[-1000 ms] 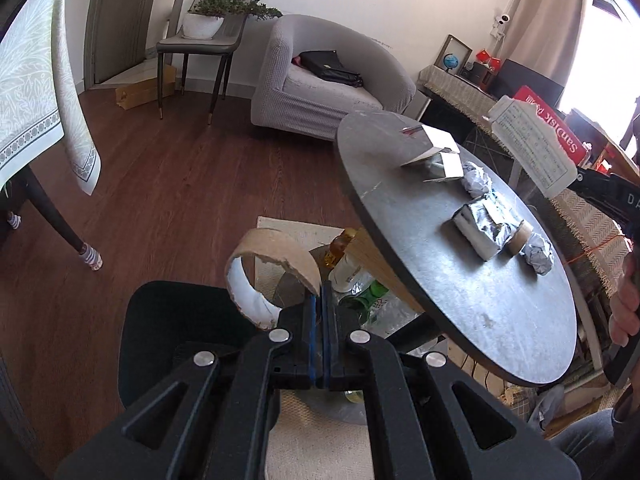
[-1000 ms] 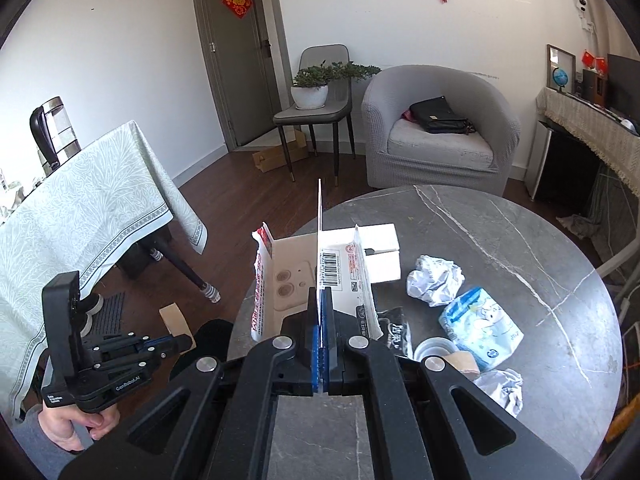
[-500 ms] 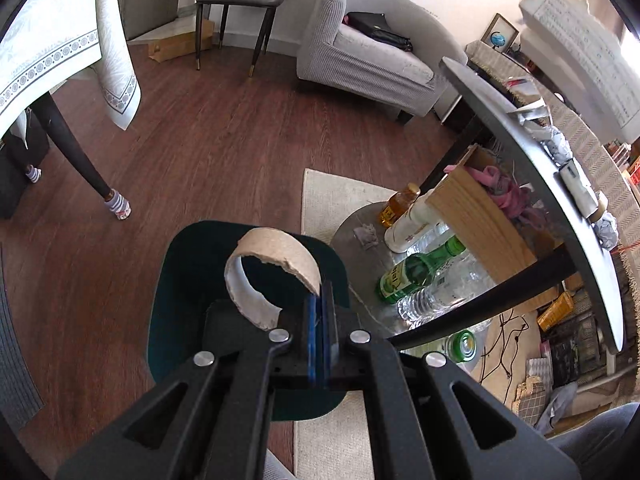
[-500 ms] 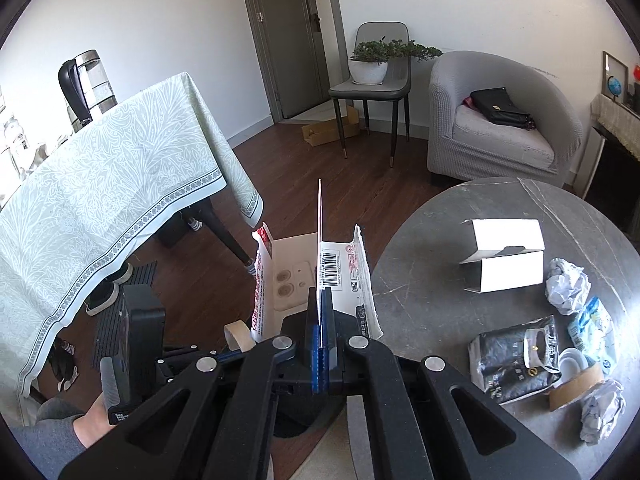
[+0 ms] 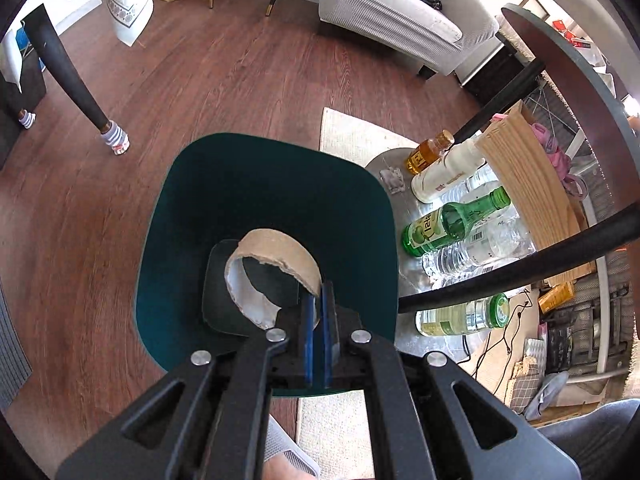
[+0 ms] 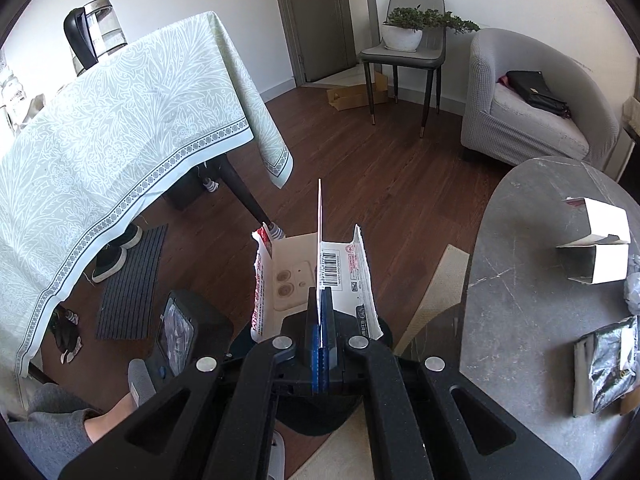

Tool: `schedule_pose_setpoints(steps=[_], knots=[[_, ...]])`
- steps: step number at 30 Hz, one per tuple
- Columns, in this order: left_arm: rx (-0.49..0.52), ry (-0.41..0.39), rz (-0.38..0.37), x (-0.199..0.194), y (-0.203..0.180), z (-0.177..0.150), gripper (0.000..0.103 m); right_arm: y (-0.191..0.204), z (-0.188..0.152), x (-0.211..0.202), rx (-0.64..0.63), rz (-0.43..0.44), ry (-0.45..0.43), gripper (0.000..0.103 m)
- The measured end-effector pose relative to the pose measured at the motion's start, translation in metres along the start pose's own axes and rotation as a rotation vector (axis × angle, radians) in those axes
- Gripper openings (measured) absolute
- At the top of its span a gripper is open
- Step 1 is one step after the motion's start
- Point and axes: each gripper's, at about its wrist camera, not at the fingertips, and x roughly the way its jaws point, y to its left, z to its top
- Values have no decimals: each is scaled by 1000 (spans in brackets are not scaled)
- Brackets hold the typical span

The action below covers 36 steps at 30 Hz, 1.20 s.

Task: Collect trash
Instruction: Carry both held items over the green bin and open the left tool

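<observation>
A torn brown cardboard tape ring hangs over the mouth of the dark teal bin on the floor. Its wall sits between the blue pads of my left gripper, whose jaws are opening; a narrow gap shows between the pads. My right gripper is shut on a flap of a flattened white carton with a barcode, held left of the round grey table and above the dark bin. On the table lie a folded white box, a foil bag and crumpled paper.
Several bottles and a wooden board sit on a low shelf under the table, behind its black legs. A cloth-covered dining table stands left, a grey armchair and a chair with a plant behind. A person's hand is low left.
My left gripper has sunk with the ring down over the bin, and its pads have parted slightly. My right gripper has swung left off the table with the carton.
</observation>
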Motion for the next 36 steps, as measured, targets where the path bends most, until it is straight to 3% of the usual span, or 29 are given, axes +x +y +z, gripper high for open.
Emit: schedule_pose_setpoints(steps=[1,3,9,15,22,26,31,36], knots=[[0,2,5,2,1,-2,22,2,0,4,-3,0,7,1],[-2,-5,20,0,4,-4,31,4,-2,13,-8,-2,24,1],[-15,-65,31,-23,15,-2,39,11,-9,38,-25,-8,77,1],[-24,-193,21,-72,17,7,49,18,-17,59,-39,-17,118,1],[47,-332,75,-130,2,13,41,22,-31,86,-49,-21,184,1],[42,-381,47,-158,-13,25,35,24,-41,99,-56,-26,219,1],[62,-434,10,-185,-38,34,18,28,-49,119,-67,-24,261,1],[73,-451,-16,-203,-57,37,17,28,-62,142,-74,-41,322,1]])
